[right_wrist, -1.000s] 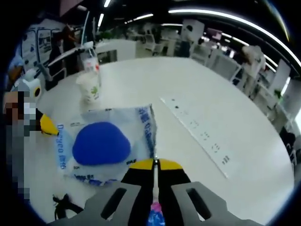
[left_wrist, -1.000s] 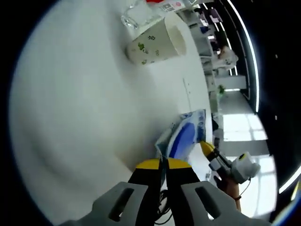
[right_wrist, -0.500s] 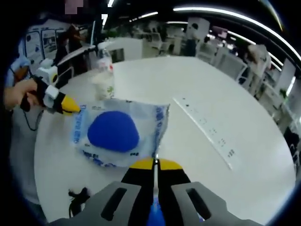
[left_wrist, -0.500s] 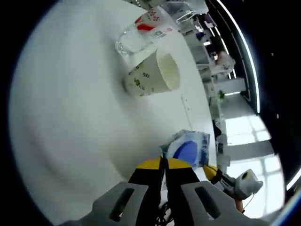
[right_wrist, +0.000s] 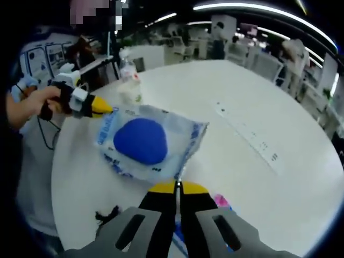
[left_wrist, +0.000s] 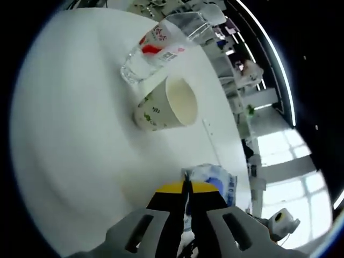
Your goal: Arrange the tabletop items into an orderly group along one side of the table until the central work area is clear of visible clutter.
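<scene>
Both tongs carry one item between them: a clear plastic packet (right_wrist: 153, 145) with blue print and a rounded blue object sealed inside. In the right gripper view the right tongs (right_wrist: 177, 188) have their yellow-tipped jaws drawn together on the packet's near edge. The left tongs (right_wrist: 102, 110) meet the opposite edge, worked by a hand (right_wrist: 40, 102). Whether that far pair actually pinches the film cannot be settled from there. In the left gripper view the left tongs (left_wrist: 186, 186) show jaws together with the packet (left_wrist: 215, 177) right at their tips, which suggests a grip on its rim.

A two-point hold suits a limp packet. Taken at one edge alone, it would likely fold and drag.

Landmark: the paper cup (left_wrist: 164, 105), printed with green sprigs, standing on the white tabletop (left_wrist: 70, 123).
- A clear water bottle (left_wrist: 156, 45) with a red and white label stands just beside the cup, on the side away from the left tongs.
- The packet lies near the cup, on the opposite side from the bottle.
- A strip of small dark markings (right_wrist: 250, 137) runs across the tabletop well apart from the cup.
- A black cable (right_wrist: 107, 215) and a pink and blue object (right_wrist: 220, 203) lie beyond the packet from the cup, next to the right tongs.

Judgement: cup and bottle already form the start of the group, and the packet appears bound for them.
</scene>
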Available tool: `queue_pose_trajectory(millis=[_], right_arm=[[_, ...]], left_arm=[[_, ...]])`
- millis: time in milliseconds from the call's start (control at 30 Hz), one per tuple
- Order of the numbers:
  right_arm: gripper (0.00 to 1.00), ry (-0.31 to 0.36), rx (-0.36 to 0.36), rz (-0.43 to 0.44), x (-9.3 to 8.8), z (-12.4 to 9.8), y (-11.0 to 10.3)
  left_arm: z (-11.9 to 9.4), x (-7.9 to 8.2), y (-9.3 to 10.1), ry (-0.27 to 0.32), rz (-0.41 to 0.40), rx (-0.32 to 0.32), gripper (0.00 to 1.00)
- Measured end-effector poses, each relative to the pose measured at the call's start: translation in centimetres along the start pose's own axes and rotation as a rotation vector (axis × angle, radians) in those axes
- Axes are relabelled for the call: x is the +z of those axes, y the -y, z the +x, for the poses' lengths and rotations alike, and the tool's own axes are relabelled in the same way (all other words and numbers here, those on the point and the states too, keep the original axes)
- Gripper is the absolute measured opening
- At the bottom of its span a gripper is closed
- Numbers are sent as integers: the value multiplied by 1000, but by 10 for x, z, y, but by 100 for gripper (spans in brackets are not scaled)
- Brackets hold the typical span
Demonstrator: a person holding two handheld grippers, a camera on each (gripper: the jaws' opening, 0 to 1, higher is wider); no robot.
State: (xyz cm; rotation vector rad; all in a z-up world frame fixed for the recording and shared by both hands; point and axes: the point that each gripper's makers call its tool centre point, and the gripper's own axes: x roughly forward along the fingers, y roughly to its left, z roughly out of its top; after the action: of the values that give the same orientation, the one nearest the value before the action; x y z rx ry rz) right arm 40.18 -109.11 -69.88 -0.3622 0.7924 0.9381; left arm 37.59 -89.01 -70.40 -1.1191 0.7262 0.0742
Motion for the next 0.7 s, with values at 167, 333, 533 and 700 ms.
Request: queue_pose_trajectory(millis=[167, 333, 533, 700], right_arm=[[0, -8, 21, 17, -6, -2, -12], [0, -14, 37, 37, -11, -3, -22], [0, -16, 58, 52, -16, -3, -36], [0, -23, 71, 56, -21, -2, -45]], left_arm=[[1, 5, 2, 17, 37, 4, 2], [3, 7, 3, 33, 101, 9, 1], [7, 11, 1, 49, 195, 32, 1], [13, 14, 0, 41, 315, 47, 1]])
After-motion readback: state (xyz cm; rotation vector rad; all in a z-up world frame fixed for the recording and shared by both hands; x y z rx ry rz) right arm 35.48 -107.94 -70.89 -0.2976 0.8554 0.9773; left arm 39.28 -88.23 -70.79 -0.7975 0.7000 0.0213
